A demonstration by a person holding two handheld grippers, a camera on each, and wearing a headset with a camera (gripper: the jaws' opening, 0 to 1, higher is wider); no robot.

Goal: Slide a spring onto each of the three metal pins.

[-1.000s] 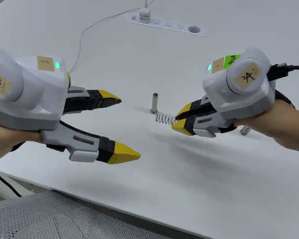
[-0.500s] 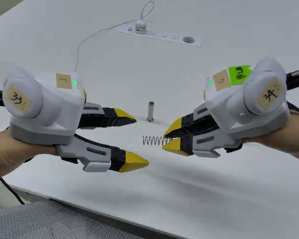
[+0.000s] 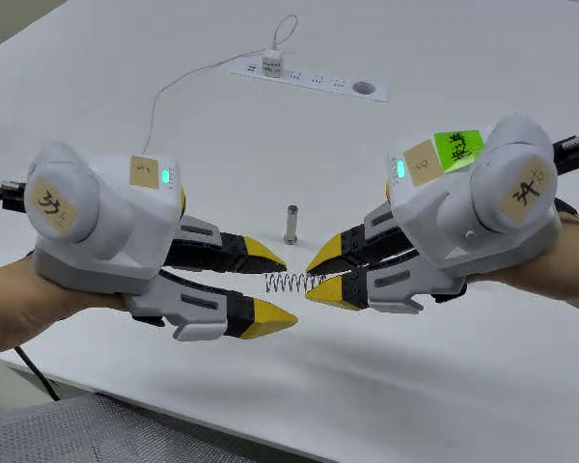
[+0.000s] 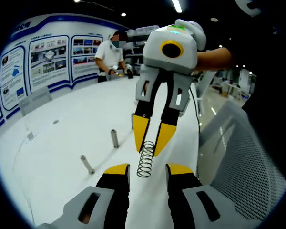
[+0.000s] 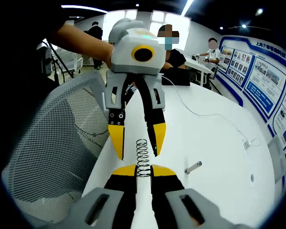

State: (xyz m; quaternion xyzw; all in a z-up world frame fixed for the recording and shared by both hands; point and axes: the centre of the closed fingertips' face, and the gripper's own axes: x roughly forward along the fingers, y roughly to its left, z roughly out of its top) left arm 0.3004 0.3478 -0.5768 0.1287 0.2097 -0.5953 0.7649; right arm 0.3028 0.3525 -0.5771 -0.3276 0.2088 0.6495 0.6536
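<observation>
Spring horizontal, free end toward left gripper

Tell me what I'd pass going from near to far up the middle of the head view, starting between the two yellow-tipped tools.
First the spring, held by the right gripper → the upright metal pin → the white power strip at the far side.
</observation>
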